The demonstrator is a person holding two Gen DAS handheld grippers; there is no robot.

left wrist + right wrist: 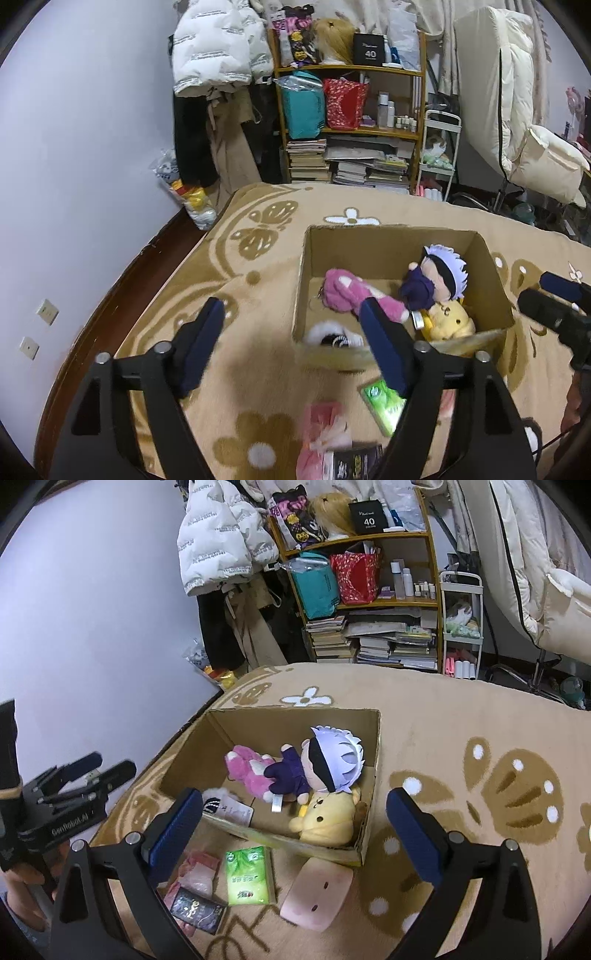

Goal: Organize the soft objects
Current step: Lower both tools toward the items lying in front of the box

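An open cardboard box (371, 768) (491, 280) sits on the tan flowered blanket. Inside lie a pink plush (247, 766) (343, 291), a white-haired doll in purple (332, 762) (439, 275), a yellow plush (332, 818) (448, 319) and a white fluffy item (218, 797) (328, 334). In front of the box lie a pink square plush (314, 895), a green tissue pack (249, 875) (382, 404), a pink bag (195, 873) (321, 432) and a dark packet (197, 910). My left gripper (291, 343) is open and empty above the box's near left corner. My right gripper (291, 823) is open and empty above the box's near edge.
A wooden shelf (369, 590) with books, bags and bottles stands behind the bed, with hanging coats (221, 535) to its left. A white cart (461, 627) and a cream chair (546, 590) are at the right. The wall (92, 147) is at the left.
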